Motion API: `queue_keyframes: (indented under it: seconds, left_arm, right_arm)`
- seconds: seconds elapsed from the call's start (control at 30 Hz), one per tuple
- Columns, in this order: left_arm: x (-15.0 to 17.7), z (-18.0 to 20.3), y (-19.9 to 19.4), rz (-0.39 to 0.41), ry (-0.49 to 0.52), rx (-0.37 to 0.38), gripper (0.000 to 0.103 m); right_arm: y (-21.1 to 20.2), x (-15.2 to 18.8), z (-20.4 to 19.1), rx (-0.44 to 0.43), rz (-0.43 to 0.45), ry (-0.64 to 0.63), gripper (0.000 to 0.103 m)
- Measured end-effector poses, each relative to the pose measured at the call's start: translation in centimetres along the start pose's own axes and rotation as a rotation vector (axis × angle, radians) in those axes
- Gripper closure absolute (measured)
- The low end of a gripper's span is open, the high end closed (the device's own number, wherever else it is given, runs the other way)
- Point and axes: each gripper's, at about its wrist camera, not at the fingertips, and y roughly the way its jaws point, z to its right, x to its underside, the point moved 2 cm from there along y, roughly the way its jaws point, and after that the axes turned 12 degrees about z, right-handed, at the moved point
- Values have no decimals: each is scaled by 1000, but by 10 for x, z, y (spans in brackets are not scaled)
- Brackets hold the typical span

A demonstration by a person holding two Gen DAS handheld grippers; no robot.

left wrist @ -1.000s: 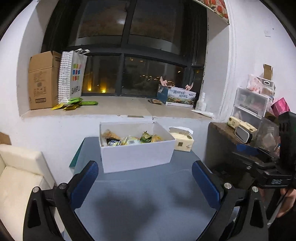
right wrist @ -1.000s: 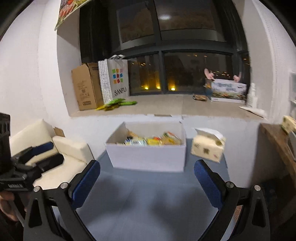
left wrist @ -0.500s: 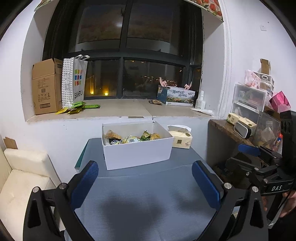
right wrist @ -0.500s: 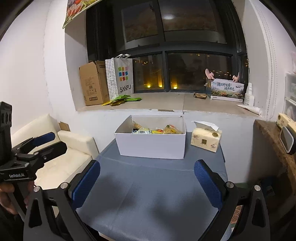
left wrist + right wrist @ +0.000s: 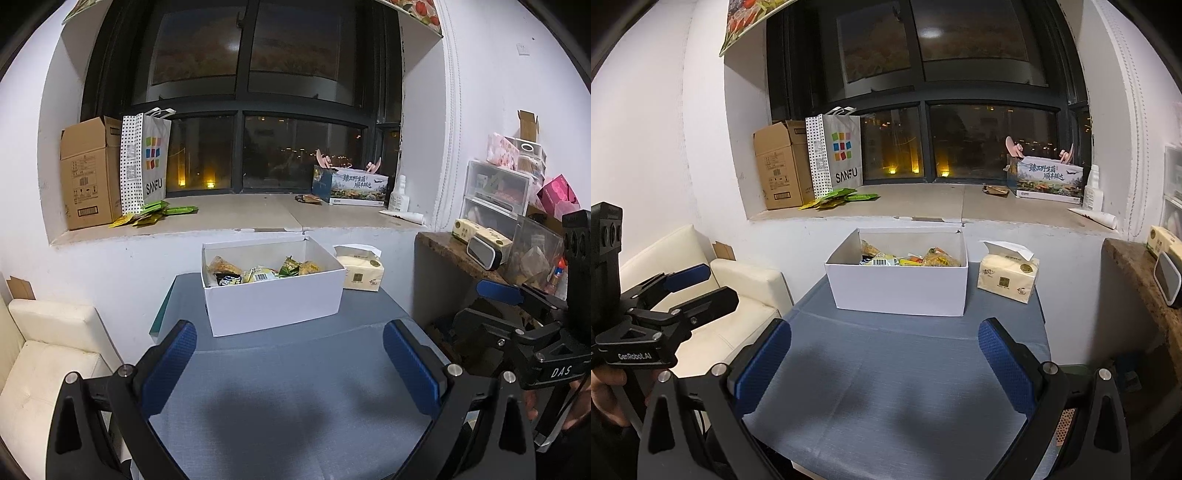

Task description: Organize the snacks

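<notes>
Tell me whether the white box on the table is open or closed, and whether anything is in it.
Open and partly filled. The white box has no lid over its top, and snack packets show above its front wall in both views.

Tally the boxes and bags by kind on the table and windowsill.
White box: 1
Tissue pack: 1
Cardboard box: 1
Paper bag: 1
Printed box: 1
Total: 5

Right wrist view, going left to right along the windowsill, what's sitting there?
Cardboard box → SANFU shopping bag → green snack packets → small dark wrapper → printed carton → white bottle
</notes>
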Motion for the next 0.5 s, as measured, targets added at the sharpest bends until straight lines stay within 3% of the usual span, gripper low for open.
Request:
queue_keyframes:
  seconds: [0.5]
  left_arm:
    - [1, -2, 3, -7, -5, -4, 0]
  right_arm:
    - [-1, 0, 0, 0, -1, 4, 0]
